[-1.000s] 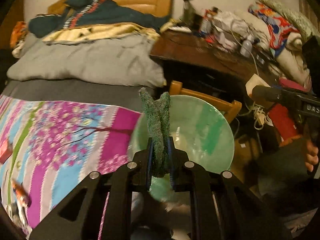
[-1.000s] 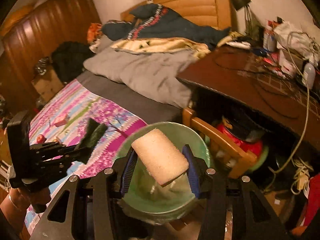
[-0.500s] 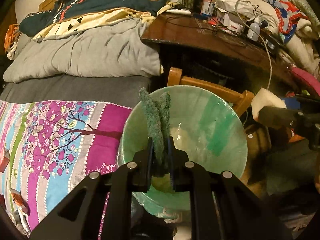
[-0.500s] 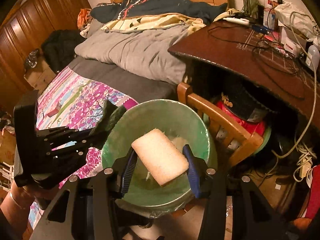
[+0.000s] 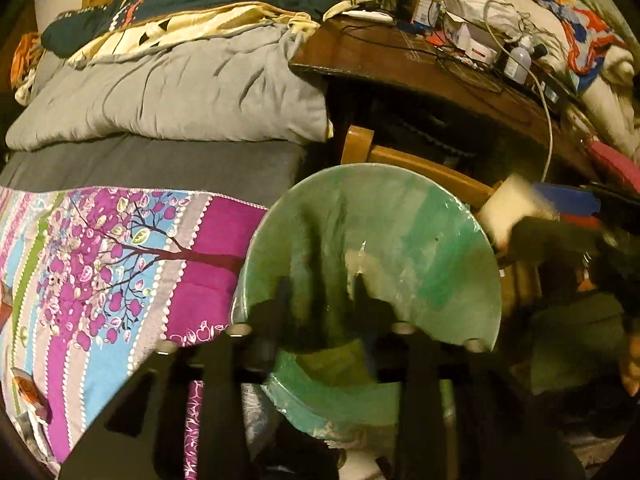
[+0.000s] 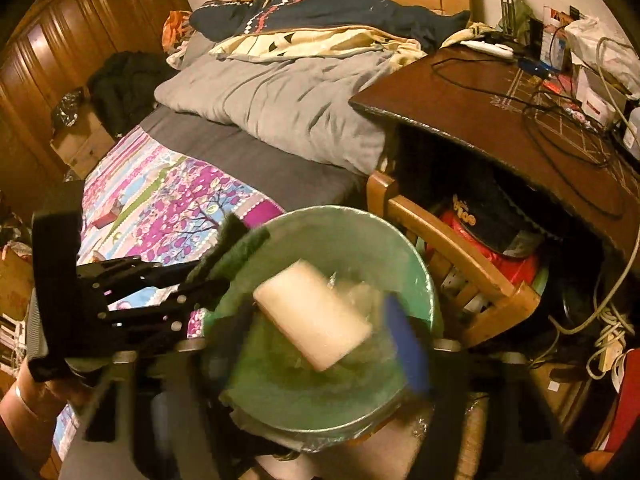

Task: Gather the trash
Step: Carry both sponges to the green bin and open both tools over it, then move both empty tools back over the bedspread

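Right gripper [image 6: 320, 344]: jaws opening, pale rectangular foam sponge [image 6: 314, 316] loose between them, over round green plastic-lined bin [image 6: 424, 276]. Left gripper [image 5: 320, 300]: jaws opening, dark green scouring pad [image 6: 232, 250] blurred, slipping binward. Judgement: hold both over bin mouth until pieces clear rim. Beyond: wooden chair [image 6: 460, 248], floral bedspread [image 5: 120, 248].

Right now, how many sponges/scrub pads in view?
2. White sponge between the right claw's opening jaws, over the green bin. Green pad at the left claw, at the bin's rim. Others may lie hidden inside.
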Motion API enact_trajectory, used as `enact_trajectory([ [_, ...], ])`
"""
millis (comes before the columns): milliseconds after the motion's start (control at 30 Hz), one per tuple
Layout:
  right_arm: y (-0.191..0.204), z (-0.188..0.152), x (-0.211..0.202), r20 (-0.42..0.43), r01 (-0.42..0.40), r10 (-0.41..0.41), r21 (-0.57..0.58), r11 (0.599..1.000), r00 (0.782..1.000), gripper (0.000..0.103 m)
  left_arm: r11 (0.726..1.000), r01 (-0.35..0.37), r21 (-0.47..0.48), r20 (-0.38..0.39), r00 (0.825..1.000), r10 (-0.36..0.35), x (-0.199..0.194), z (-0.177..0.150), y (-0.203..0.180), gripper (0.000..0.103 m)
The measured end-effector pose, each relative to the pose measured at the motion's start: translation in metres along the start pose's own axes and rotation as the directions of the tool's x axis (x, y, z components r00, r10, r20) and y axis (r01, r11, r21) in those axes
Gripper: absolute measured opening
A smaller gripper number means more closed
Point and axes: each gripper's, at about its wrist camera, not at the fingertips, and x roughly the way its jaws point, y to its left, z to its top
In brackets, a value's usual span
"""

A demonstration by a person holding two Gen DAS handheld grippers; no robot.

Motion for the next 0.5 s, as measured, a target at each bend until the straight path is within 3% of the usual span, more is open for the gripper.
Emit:
enact_trajectory([
  [33,-0.0008,0.0012,0.0004,0.0,-0.003,0.003,0.002,1.0,1.0,0.075,1.0,0.004,-0.007,0.002,1.0,-0.004,-0.0005,0.0002,0.0009,0.052],
  [133,-0.0041,0.0017,0.0007,0.003,0.002,-0.002,0.011,1.0,1.0,0.075,1.0,0.022,-0.012,0.002,1.0,-0.022,-0.0021,-0.0006,0.0024,0.053],
  [500,-0.0076,-0.0012,0.0002,0.014,-0.003,0.002,0.022,1.0,1.0,0.074,1.0,-0.026,0.008,0.011,1.0,0.026,-0.0065,-0.0081,0.0031,0.053],
])
